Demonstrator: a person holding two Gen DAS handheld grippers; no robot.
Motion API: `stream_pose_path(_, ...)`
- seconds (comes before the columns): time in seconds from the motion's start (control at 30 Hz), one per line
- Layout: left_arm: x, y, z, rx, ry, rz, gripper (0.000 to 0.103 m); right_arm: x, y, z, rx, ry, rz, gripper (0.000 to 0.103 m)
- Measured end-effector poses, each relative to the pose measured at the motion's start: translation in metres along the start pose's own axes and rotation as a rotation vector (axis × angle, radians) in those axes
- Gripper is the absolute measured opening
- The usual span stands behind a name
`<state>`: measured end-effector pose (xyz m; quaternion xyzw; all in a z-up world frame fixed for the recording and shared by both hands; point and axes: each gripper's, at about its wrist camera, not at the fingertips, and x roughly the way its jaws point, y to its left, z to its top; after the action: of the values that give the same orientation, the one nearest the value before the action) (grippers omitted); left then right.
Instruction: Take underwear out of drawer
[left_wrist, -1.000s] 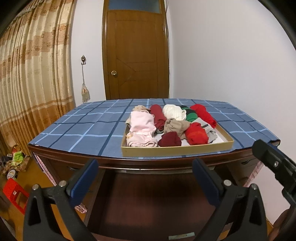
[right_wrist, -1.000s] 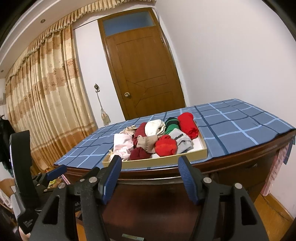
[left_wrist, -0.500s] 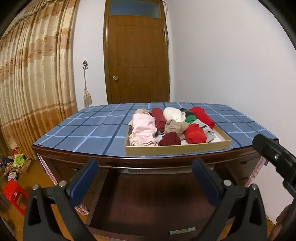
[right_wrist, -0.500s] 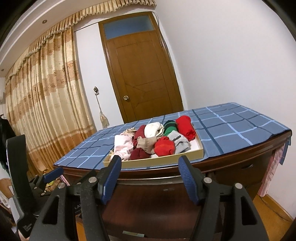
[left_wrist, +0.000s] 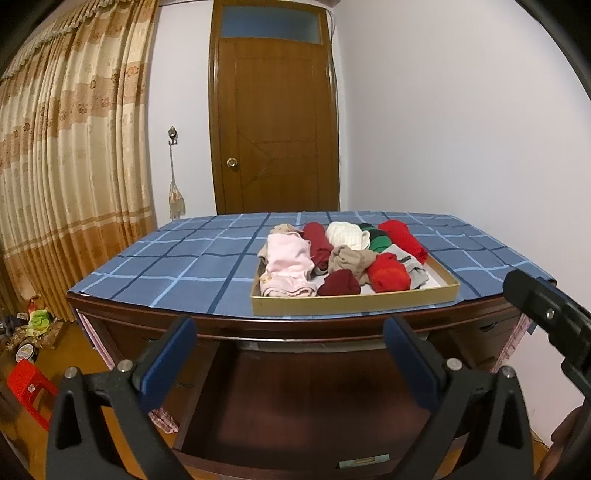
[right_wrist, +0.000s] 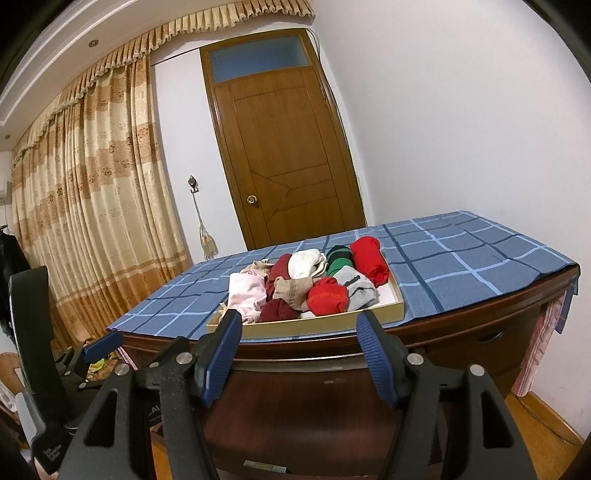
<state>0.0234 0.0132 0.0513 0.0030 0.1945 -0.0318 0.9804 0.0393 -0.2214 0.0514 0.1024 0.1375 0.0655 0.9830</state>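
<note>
Underwear (left_wrist: 340, 258) sat piled in the tray (left_wrist: 354, 303) on the worktop (left_wrist: 177, 273), above the open, bare-looking drawer (left_wrist: 295, 398). Little had changed over the past second: left tongs (left_wrist: 288, 354) and right tongs (right_wrist: 299, 350) stayed wide, empty, short of the tray.

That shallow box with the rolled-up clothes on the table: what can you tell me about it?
The tray is a low, rectangular, tan box that looks like cardboard, with a white floor showing at its near right corner. It lies flat on the blue checked cloth near the table's front edge, packed with rolled garments in pink, dark red, cream, green, bright red, beige and grey. Neither gripper touches it.
</note>
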Motion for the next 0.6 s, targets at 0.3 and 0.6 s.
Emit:
stream_pose_path(0.3, -0.001, 0.001, -0.009, 0.007, 0.002, 0.004, 0.103, 0.0, -0.001, -0.008, -0.002, 0.01, -0.006, 0.073)
stream_pose_path(0.6, -0.001, -0.001, -0.017, 0.013, 0.011, -0.009, 0.103, -0.003, 0.004, -0.016, -0.014, 0.001, -0.011, 0.075)
